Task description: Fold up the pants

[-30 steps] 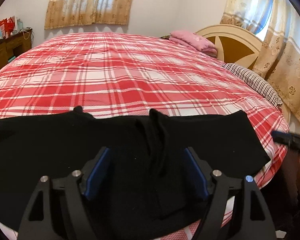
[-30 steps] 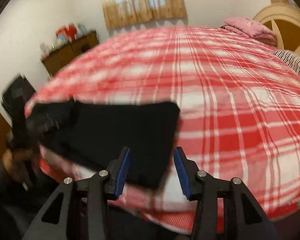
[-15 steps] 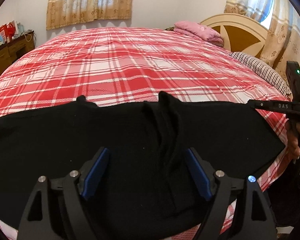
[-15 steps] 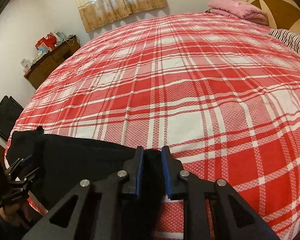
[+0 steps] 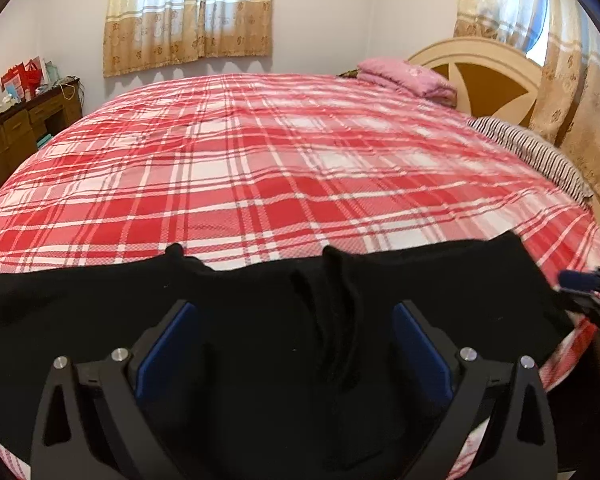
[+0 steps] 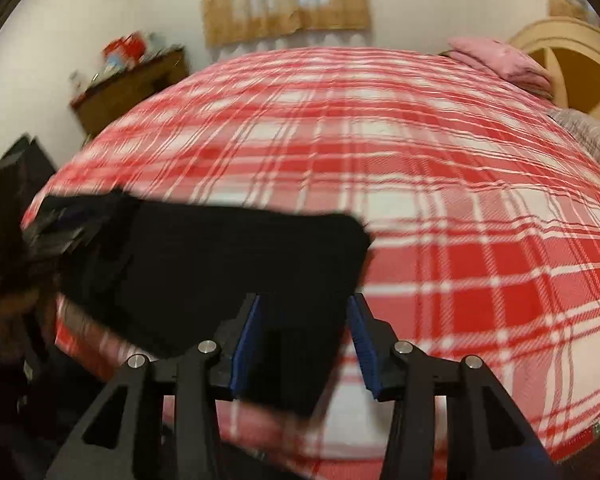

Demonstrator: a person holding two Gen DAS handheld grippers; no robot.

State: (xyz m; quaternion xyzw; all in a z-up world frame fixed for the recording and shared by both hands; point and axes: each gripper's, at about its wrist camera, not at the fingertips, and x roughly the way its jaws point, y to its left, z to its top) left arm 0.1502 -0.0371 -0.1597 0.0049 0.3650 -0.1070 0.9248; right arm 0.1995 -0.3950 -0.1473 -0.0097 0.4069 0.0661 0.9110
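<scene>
bed: our red plaid bedspread, black pants along its near edge
left claw: just opened wide over them
right claw: reopened partway, pads off the pants' end

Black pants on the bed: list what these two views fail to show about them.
- Left wrist view: the black pants run off the left edge, and the left gripper covers their near part.
- Right wrist view: motion blur smears the pants' far end, so its shape is unclear.
- Right gripper: contact between the jaws and the fabric cannot be judged.
</scene>
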